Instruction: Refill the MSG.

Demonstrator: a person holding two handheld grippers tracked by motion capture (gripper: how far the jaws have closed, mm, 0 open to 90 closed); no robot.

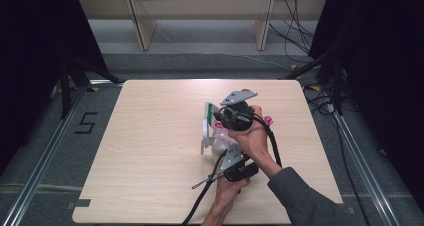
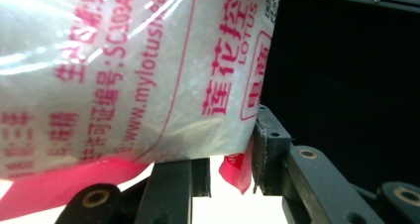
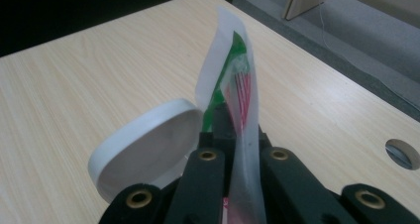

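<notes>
A soft bag of white granules [image 2: 124, 75] is held above the desk [image 1: 150, 136] between both tools: the left hand-held gripper [image 2: 230, 159] is clamped on its lower pink edge, the right hand-held gripper [image 3: 237, 140] pinched shut on its thin top seal. The film is judged slippery and easily torn, so seams are best gripped.

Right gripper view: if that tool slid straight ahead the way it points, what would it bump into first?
Probably nothing soon: beyond the clear plastic bag edge pinched in the right tool, the light wooden table lies bare below its line. The round white lid sits off to one side. Depth is unclear.

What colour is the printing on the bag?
Pink-red print on the bag, clearest in the left gripper view.
</notes>
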